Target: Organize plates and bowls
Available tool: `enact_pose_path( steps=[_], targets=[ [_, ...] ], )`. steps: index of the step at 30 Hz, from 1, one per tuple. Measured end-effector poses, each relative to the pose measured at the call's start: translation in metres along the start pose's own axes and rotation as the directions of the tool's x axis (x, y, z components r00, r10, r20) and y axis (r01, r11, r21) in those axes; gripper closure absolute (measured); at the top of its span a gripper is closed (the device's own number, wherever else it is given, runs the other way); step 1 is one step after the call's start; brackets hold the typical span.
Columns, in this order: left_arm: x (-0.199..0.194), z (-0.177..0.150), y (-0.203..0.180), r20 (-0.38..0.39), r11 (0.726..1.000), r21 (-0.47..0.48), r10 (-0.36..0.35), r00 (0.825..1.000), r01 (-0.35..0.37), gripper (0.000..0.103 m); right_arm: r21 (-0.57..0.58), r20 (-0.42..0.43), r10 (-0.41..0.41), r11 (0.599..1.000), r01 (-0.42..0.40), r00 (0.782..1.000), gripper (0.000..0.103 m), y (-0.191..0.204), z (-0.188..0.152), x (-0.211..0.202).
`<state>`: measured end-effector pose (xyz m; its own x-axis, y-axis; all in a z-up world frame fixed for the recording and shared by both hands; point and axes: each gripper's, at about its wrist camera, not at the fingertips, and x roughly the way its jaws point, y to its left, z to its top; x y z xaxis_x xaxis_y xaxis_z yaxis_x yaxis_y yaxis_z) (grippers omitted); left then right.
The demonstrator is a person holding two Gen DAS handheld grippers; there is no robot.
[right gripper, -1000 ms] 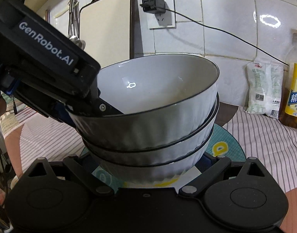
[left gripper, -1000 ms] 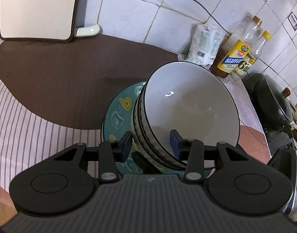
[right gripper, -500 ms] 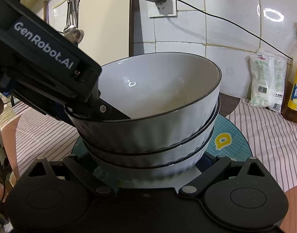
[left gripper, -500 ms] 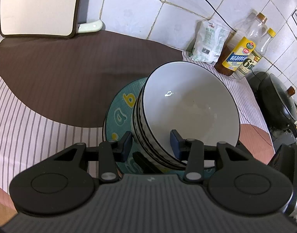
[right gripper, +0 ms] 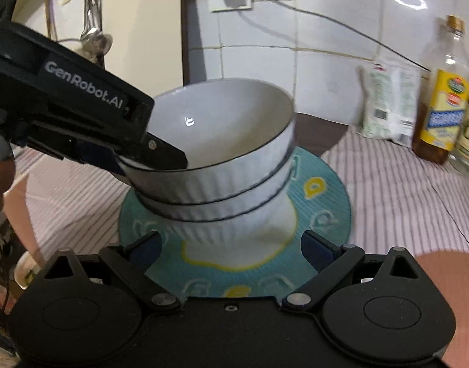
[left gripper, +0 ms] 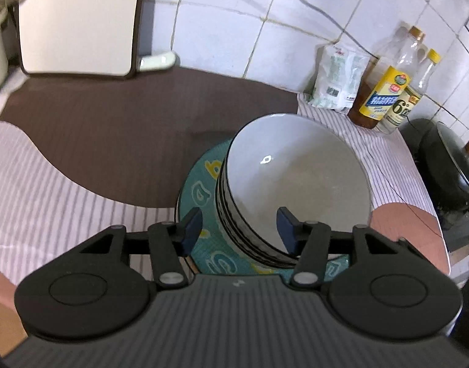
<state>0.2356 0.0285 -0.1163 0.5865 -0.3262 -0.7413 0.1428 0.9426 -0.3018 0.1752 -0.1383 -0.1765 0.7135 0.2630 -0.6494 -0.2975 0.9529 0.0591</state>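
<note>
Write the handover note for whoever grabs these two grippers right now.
Left gripper: jaws opening astride the near rim of the top bowl, pads off the wall.
Right gripper: open, empty, at the near edge of the teal plate.
Things: stack of white ribbed bowls sits on the teal plate on the striped cloth.
Done: bowls nested on the plate.
Left: clear the left gripper from the rim; no other dishes visible here.
</note>
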Motion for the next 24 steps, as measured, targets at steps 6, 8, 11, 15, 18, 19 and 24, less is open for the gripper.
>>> enact_pose_path(
  steps=[6,8,11,15,18,19,24],
  targets=[
    [-0.049,-0.005,-0.010,0.050,0.998,0.058,0.003,0.999,-0.006,0.045,0.058,0.009,-0.034,0.998,0.033,0.999,0.004,0.001,0.005,-0.048],
    [-0.066,-0.008,-0.010,0.071,0.997,0.072,0.004,0.997,-0.009,0.044,0.082,0.028,-0.058,0.995,0.055,0.998,0.004,-0.002,0.008,-0.063],
    [-0.091,-0.011,-0.008,0.095,0.997,0.077,0.002,0.995,-0.009,0.042,0.086,0.050,-0.095,0.992,0.091,0.994,0.004,0.001,0.011,-0.088],
    [-0.119,-0.017,-0.004,0.113,0.996,0.081,0.030,0.993,-0.039,0.041,0.086,0.086,-0.140,0.987,0.133,0.986,0.004,0.003,0.013,-0.120],
    [-0.137,-0.023,-0.008,0.121,0.992,0.100,0.060,0.991,-0.072,0.041,0.098,0.134,-0.142,0.987,0.130,0.981,0.004,0.004,0.016,-0.145],
    [-0.143,-0.026,-0.009,0.127,0.991,0.107,0.061,0.990,-0.075,0.041,0.101,0.145,-0.140,0.987,0.126,0.980,0.004,0.004,0.017,-0.152],
    [-0.169,-0.038,-0.013,0.144,0.991,0.100,0.072,0.987,-0.087,0.037,0.121,0.146,-0.181,0.979,0.164,0.973,0.004,0.004,0.021,-0.178]
  ],
)
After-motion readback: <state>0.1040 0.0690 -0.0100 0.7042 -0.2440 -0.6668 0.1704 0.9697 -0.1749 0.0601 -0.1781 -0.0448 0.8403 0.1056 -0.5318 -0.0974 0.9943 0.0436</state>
